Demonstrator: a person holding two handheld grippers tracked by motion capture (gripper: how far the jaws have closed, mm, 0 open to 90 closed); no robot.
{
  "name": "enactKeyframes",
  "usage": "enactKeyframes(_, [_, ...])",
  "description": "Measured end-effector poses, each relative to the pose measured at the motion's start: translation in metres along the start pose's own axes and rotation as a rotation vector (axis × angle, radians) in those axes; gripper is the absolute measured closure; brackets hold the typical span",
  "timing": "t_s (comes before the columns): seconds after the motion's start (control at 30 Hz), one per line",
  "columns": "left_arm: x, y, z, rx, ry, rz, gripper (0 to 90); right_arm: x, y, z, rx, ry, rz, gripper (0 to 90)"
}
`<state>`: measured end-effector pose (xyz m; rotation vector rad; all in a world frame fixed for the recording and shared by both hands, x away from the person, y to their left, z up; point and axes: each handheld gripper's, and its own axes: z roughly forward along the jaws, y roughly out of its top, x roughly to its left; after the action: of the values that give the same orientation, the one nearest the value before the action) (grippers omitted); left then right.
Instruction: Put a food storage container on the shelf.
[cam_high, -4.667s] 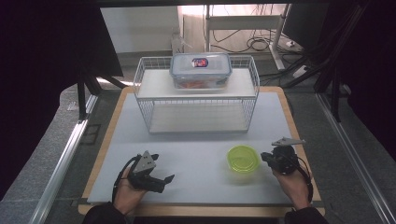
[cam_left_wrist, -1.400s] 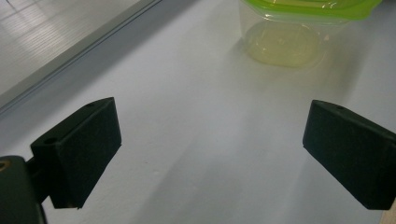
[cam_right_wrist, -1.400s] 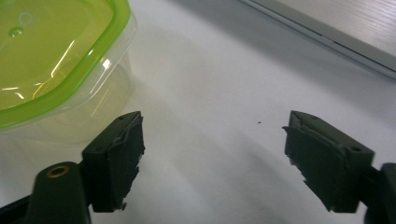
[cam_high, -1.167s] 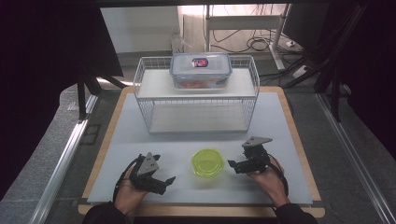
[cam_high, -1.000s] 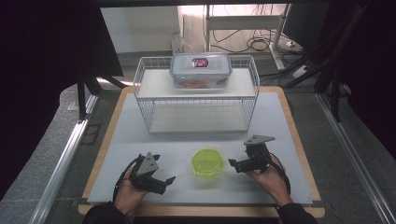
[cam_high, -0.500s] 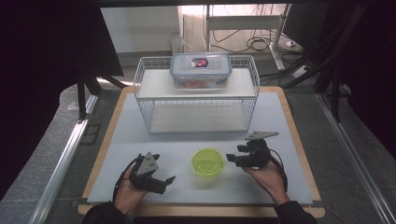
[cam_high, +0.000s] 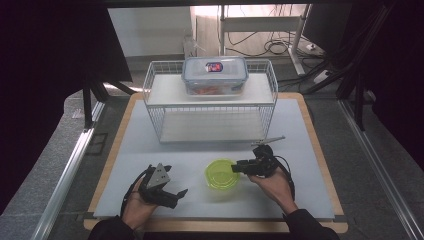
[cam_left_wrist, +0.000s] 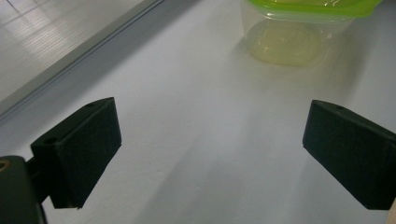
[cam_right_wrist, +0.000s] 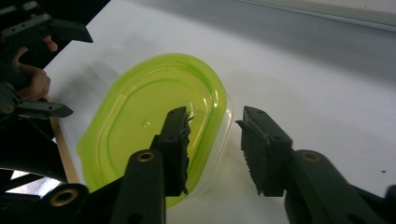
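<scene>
Near the table's front-left corner, the left gripper rests in the person's hand with its 2 jaws spread wide and nothing between them — it sits where it did 4.7 s ago. Toward the middle of the front edge stands the green-lidded tub; it has travelled leftward from the front-right area, where it stood 4.7 s ago. Just beside it on the right, the right gripper has lifted slightly and parted its jaws — in the right gripper view they straddle the tub's rim without pinching it. That reads as a release: the slide looks finished. At the back edge, the wire rack carries 1 clear lidded box, untouched.
</scene>
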<state>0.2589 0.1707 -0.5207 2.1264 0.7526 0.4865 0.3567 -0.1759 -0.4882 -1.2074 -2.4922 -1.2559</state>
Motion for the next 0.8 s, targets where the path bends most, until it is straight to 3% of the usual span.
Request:
enactKeyframes(0.1, [-0.0005,0.0004,-0.0001,-0.001,0.0,0.007,4.2,-0.0023,0.0001,0.0005,0.01,0.012,0.027,68.2])
enactKeyframes(0.27, [0.0,0.0004,-0.001,-0.002,0.008,0.011,4.1,-0.0096,-0.0016,0.0015,0.011,0.089,0.126,78.9])
enactKeyframes(0.47, [0.0007,0.0003,-0.0019,-0.006,0.012,0.01,4.1,-0.0081,0.0001,0.0006,0.03,0.125,0.163,80.8])
enactKeyframes(0.63, [0.0008,0.0005,-0.0025,-0.009,0.017,0.01,4.1,-0.0089,0.0026,-0.0038,0.0,0.193,0.207,82.4])
enactKeyframes(0.8, [0.0013,0.0005,-0.0034,-0.017,0.019,0.006,4.1,-0.0102,0.0036,-0.0081,-0.023,0.228,0.231,83.6])
